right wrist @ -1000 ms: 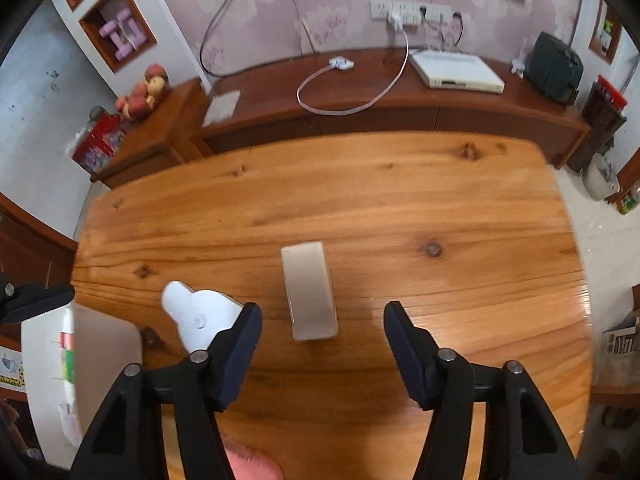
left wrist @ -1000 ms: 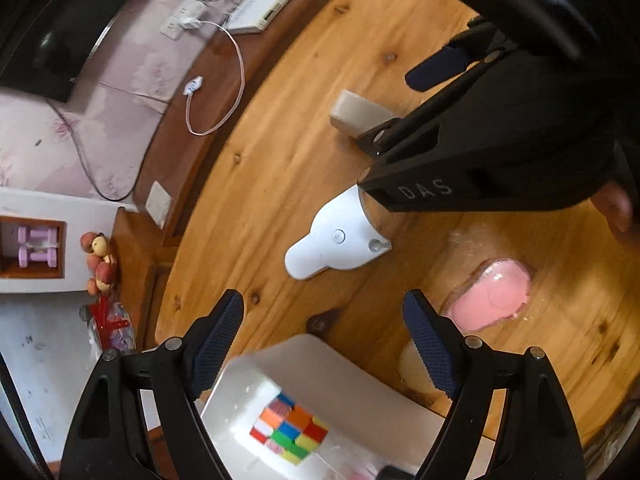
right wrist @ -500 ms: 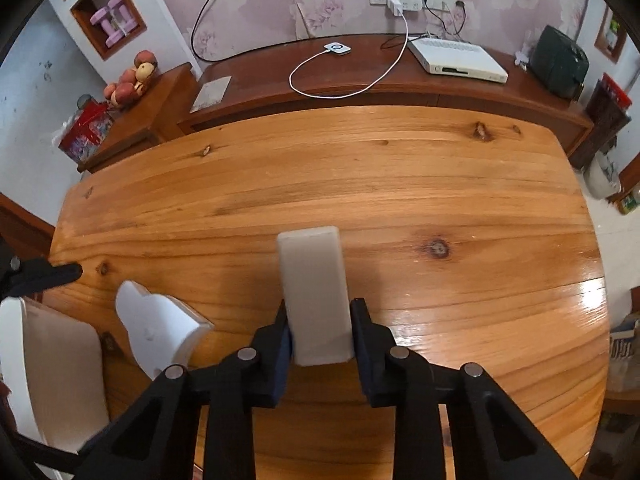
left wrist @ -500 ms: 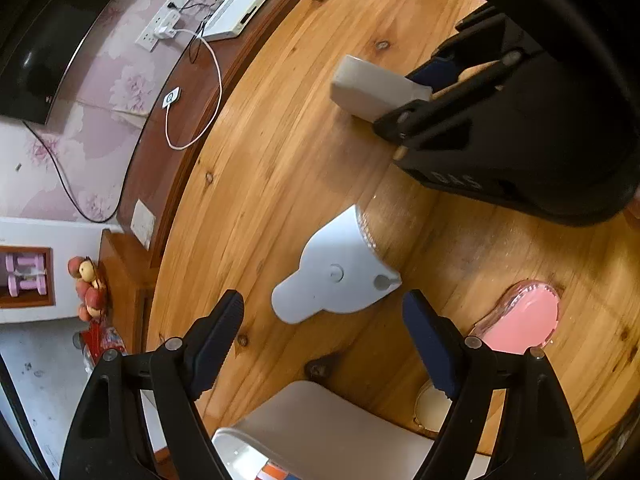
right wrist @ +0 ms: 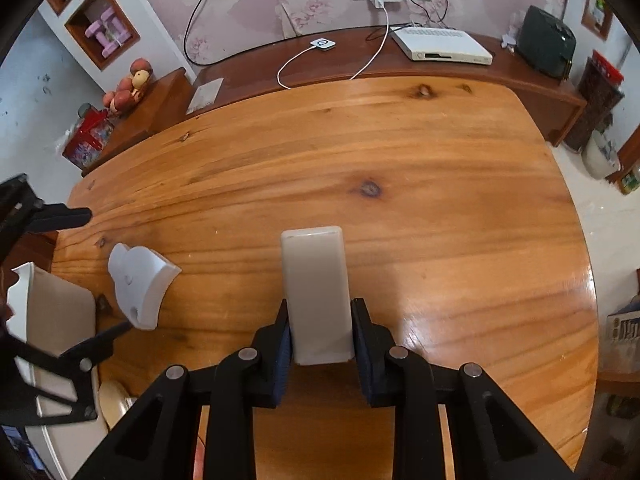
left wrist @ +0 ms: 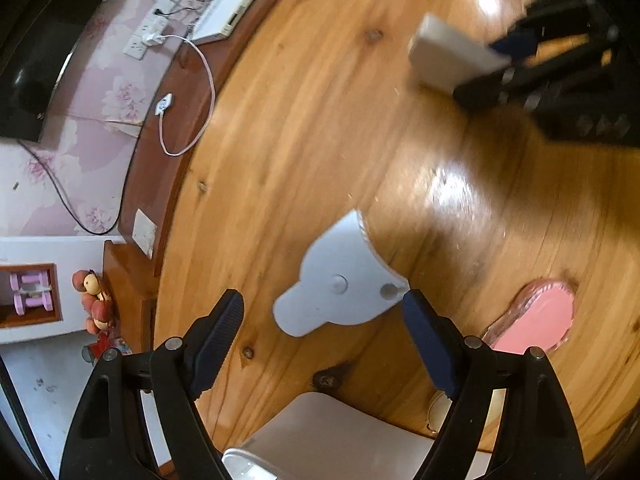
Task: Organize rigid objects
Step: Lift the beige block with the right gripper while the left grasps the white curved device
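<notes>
- Pads of your right gripper [right wrist: 320, 340] are clamping the white block's [right wrist: 316, 292] near end; being held so far back, it could pivot loose.
- Your left gripper [left wrist: 322, 322] is hanging apart, with the white fan-shaped piece [left wrist: 340, 284] at 12 o'clock and the bin [left wrist: 340, 432] at 6; closing early could nudge the piece.

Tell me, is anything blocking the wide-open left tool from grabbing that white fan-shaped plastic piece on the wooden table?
Nothing visible does. The left tool hangs open just above the white fan-shaped plastic piece, with only bare wooden table around it. The pink oval object lies off to the side.
</notes>
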A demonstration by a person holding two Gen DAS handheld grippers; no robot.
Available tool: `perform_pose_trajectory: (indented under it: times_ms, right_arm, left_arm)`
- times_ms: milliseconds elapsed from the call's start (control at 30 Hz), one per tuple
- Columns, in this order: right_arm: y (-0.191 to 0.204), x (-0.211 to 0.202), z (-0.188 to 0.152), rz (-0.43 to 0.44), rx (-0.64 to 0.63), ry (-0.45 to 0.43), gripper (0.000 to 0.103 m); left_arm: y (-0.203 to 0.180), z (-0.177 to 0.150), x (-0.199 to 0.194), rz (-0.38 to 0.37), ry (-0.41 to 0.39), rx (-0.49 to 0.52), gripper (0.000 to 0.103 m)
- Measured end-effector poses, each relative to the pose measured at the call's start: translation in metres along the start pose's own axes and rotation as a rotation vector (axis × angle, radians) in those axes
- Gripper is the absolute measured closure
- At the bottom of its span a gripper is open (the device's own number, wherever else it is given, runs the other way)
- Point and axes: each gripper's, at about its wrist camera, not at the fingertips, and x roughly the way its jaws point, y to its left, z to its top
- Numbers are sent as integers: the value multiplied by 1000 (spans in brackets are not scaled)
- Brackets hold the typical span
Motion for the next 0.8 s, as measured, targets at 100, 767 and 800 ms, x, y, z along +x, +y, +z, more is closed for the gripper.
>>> perform_pose_trajectory:
  times_ms: [100,767,800]
  right_arm:
    - [0,-3,-3,9,-9,0,76]
    - [-11,-5,-11,128,9,1,77]
    - [-11,-5,-11,130,14,3,77]
  left_arm:
    - [-10,1,14,29,58,69,19]
    - [42,22,34,-282,62,-125,33]
    - [45,21,36,-286,67,-144,33]
